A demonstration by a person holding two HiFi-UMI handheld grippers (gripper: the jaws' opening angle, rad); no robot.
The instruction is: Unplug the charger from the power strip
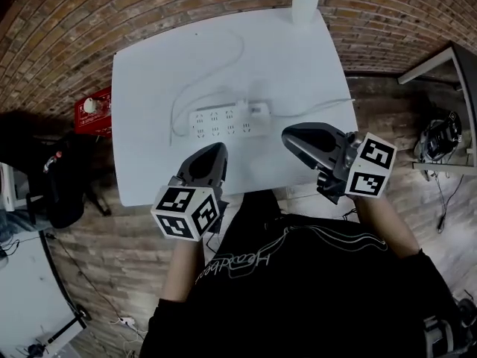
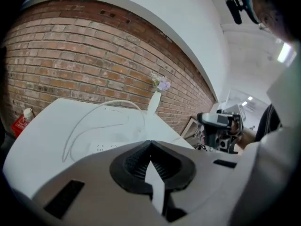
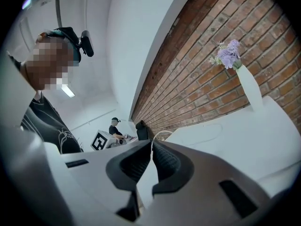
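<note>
**A:** Where does everything sit?

**B:** The left gripper [image 1: 215, 152] hovers over the tabletop's [image 1: 149, 162] near edge, fingers pressed together, empty. Just beyond lies the power strip [image 1: 227, 119], with the charger [image 1: 241, 104] plugged in at its far side. The right gripper [image 1: 289, 137] is also closed on nothing.

**A:** Best approach?

**B:** Probably pin the strip, open the fingers around the charger's body and pull straight out, never by the lead.

**A:** Counts?

**B:** Two grippers, one strip, one charger, one looping cord [image 1: 179, 99], one charger lead [image 1: 313, 106], one vase [image 1: 305, 4].

White power strip [image 1: 229, 121] flat on table [image 1: 149, 162]
</note>
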